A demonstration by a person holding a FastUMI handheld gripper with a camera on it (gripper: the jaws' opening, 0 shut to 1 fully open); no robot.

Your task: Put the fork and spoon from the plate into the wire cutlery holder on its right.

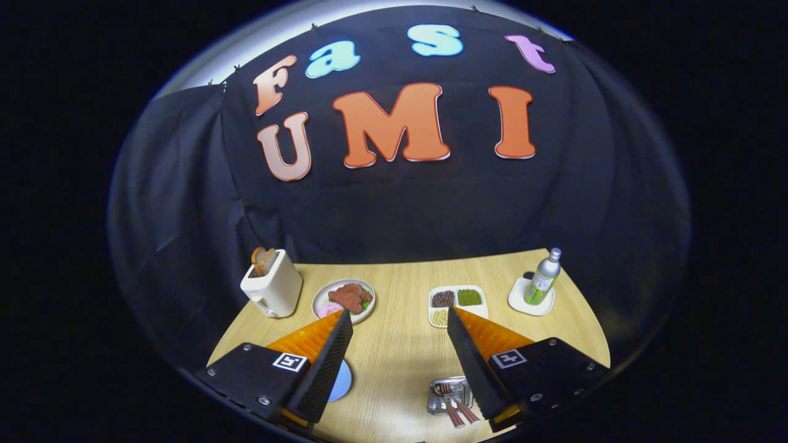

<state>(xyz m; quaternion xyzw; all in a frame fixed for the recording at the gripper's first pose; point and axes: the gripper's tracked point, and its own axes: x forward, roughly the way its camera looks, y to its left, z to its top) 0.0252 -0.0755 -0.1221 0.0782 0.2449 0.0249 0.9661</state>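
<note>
My gripper (399, 315) is open and held above the wooden table (394, 357), with nothing between its fingers. Close below, beside the right finger (471, 357), stands the small wire cutlery holder (438, 400). Two red-handled pieces of cutlery (457, 411) rest in it, their handles sticking out toward me; I cannot tell which is the fork and which the spoon. A sliver of a light blue plate (342, 381) peeks out from behind the left finger (326, 363); the finger hides most of it, and no cutlery shows on the visible part.
Beyond the fingers, a white toaster (271, 286) holding bread stands at the back left, with a plate of meat (343, 299) next to it. A divided tray of beans (458, 304) sits mid-right. A bottle (543, 278) stands on a white coaster (530, 301) at the back right.
</note>
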